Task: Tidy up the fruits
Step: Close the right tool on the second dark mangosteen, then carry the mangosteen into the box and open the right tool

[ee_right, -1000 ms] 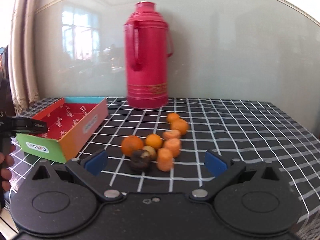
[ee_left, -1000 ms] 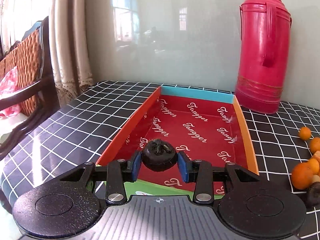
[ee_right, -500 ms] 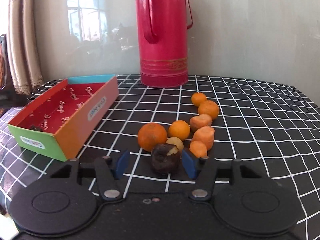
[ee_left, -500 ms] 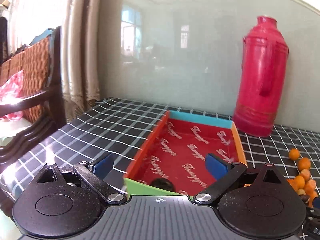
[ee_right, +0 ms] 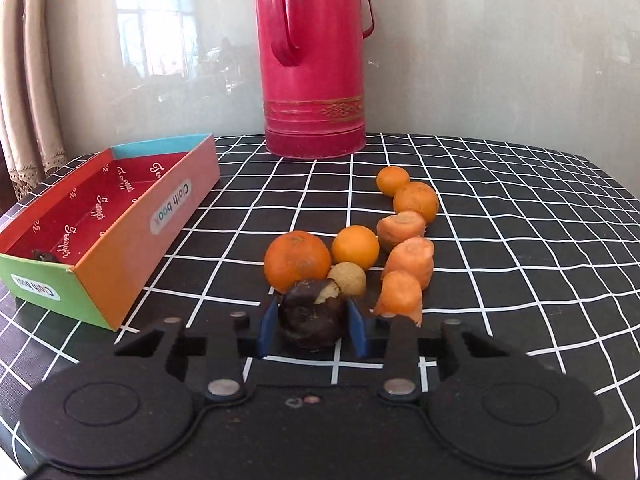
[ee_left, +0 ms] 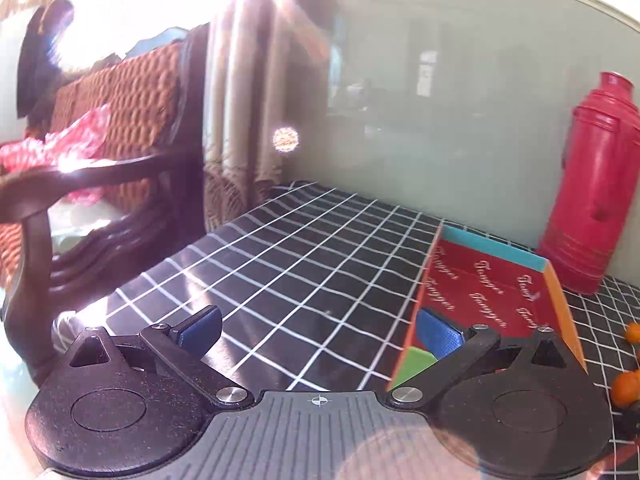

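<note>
Dark mangosteen on checked cloth at near edge of fruit pile, flanked by closing right gripper for transfer to cardboard tray; left gripper agape, opening, empty, beside tray

Black tablecloth with a white grid of lines underneath everything. Shallow cardboard box with deep red lining printed in pale script, light blue far wall, orange long side, green near end, white labels. Glossy crimson metal thermos flask banded in dull gold. Bright orange round citrus fruits, duller orange carrot chunks, tan rough-skinned ball, dark brown-black fruit with a beige patch. Woven rust-orange chair back in dark wood.
</note>
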{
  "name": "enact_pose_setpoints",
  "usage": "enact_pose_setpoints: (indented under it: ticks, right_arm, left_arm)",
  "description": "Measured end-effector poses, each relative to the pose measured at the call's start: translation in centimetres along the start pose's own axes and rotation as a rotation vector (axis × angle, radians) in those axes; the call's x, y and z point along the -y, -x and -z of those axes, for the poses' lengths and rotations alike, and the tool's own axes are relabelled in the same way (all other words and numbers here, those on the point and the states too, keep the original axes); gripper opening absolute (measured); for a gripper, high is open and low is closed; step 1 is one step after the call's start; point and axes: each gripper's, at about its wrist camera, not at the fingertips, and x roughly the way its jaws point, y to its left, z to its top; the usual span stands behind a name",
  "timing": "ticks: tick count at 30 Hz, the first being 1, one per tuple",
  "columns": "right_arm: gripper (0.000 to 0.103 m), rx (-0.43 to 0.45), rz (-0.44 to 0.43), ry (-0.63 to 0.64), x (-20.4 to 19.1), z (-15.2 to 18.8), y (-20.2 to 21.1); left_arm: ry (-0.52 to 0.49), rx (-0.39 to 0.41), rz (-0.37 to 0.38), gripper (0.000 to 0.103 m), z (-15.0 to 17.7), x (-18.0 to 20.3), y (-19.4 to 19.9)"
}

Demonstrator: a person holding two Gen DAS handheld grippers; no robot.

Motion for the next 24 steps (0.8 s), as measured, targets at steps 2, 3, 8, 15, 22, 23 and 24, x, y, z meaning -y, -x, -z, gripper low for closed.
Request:
enact_pose_setpoints:
  ticks: [2,3,8,15,22,23,24]
  right_arm:
    - [0.029,0.012,-0.013,-0.002,-0.2,0.0,0.4]
    - [0.03,0.027,-0.016,0.004,-0.4,0.0,0.7]
    - [0.029,0.144,-0.136,0.024,-2.2,-1.3,3.6]
    - [0.03,0.188,-0.279,0.124,-8.1,-3.8,3.4]
    - [0.03,0.104,-0.316,0.192,-12.2,-3.1,0.7]
    - [0.031,0.099,-0.318,0.192,-12.3,-3.0,0.6]
    - [0.034,0.1,-0.319,0.188,-12.2,-2.8,0.7]
  left_arm:
    - [0.032,-0.007,-0.02,0.102,0.0,-0.7,-0.5]
    - [0.047,-0.007,-0.028,0.102,0.0,-1.0,-0.6]
    - [0.073,-0.007,-0.058,0.102,0.3,-1.8,-0.8]
    - [0.043,-0.004,-0.06,0.102,0.7,-1.9,-0.6]
    - [0.046,-0.004,-0.07,0.102,0.9,-2.6,-0.6]
    - [0.046,-0.006,-0.072,0.102,0.9,-2.7,-0.6]
    - [0.047,-0.008,-0.071,0.102,0.9,-2.7,-0.7]
